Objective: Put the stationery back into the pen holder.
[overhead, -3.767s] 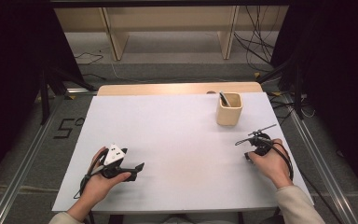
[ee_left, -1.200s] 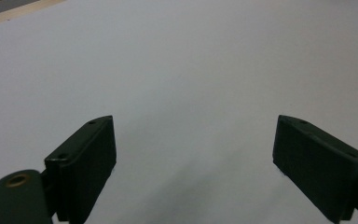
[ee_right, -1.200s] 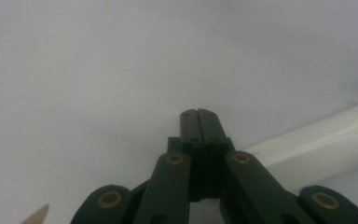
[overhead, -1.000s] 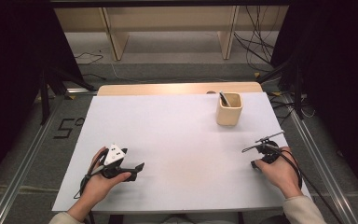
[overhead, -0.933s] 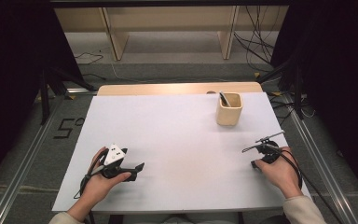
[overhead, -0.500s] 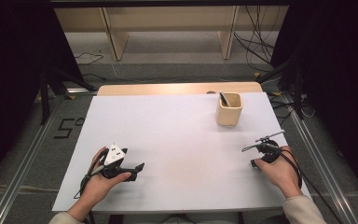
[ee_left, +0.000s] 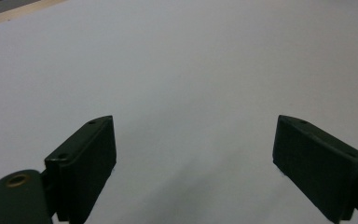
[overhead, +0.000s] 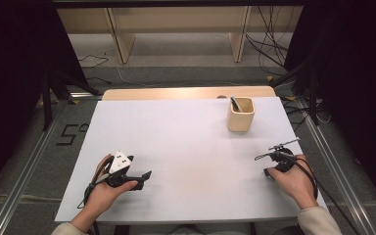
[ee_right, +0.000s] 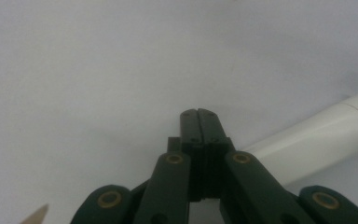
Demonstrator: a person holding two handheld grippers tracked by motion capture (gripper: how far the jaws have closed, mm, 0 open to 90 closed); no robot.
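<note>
Two grippers rest low on the white table [overhead: 186, 147]. R gripper [ee_right: 199, 114] has its jaws pressed together, nothing between them; a white tube [ee_right: 317, 135] lies just beside. L gripper [ee_left: 193, 154] gapes wide, empty. Cup [overhead: 240, 115] w/ a dark stick stands far-right, well apart. Vs 3.8 s ago: R hand has slid rightward toward the table edge; L hand unchanged. Looks like idle/reset, no grasp begun.

The left hand [overhead: 108, 188] rests on the table [overhead: 191, 132] near its front left corner and holds the left gripper [ee_left: 193, 158], whose jaws stand wide apart with nothing between them. The right hand [overhead: 291, 182] rests near the table's front right corner with the right gripper [ee_right: 198, 114], whose jaws are pressed together and empty. Both forearms cross the table's front edge.
</note>
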